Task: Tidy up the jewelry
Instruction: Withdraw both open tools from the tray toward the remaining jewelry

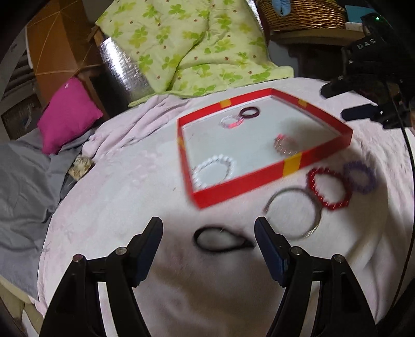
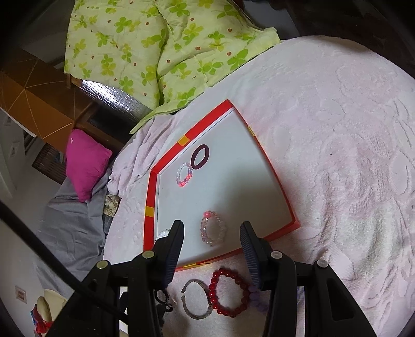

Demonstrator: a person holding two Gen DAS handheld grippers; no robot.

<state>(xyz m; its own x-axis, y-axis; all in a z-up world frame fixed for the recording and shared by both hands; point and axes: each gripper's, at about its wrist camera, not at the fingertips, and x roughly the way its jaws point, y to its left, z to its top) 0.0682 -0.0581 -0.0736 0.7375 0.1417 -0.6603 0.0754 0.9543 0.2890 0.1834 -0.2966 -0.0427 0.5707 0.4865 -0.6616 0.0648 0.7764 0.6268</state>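
Pink textured bedspread (image 2: 337, 155), red tray (image 1: 243, 181) on it, green quilt (image 1: 181, 44) behind, both grippers' fingers spread, empty.

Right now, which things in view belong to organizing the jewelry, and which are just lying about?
Job:
red tray
white bead bracelet
pink bracelet
dark ring
red bead bracelet
purple bracelet
silver bangle
black hair tie

Lying about:
green quilt
magenta pillow
wicker basket
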